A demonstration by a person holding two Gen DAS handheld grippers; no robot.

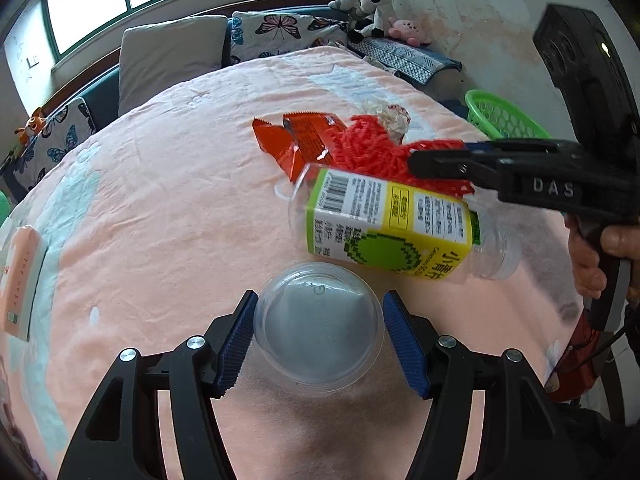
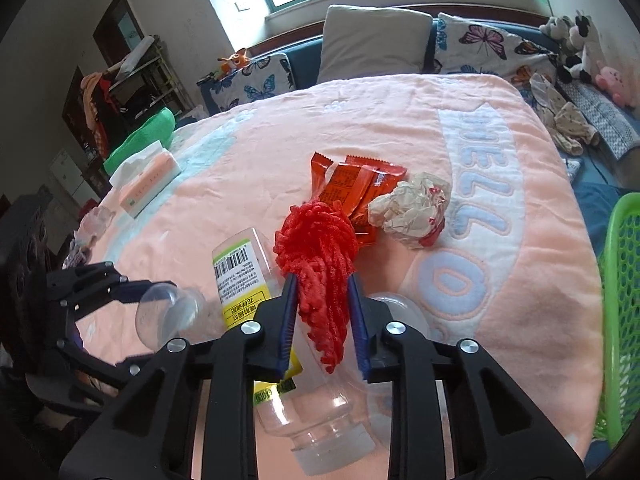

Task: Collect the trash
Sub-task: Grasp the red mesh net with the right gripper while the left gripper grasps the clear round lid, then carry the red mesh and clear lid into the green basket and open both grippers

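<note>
My left gripper [image 1: 319, 322] is shut on a clear plastic cup [image 1: 318, 326], held above the pink blanket [image 1: 168, 184]. My right gripper [image 2: 323, 294] is shut on a red foam net [image 2: 316, 240]; it also shows in the left wrist view [image 1: 372, 148]. A clear bottle with a green-yellow label [image 1: 384, 224] lies on its side under the net. Orange snack wrappers [image 2: 356, 180] and a crumpled white paper [image 2: 412, 208] lie behind it. The held cup shows in the right wrist view [image 2: 168, 312].
A green mesh basket [image 2: 624, 300] stands at the right edge of the bed. A pink tissue pack [image 2: 148, 182] lies at the left. A second clear cup [image 2: 400, 312] sits by the bottle. Pillows [image 2: 372, 40] and plush toys [image 1: 368, 8] line the far side.
</note>
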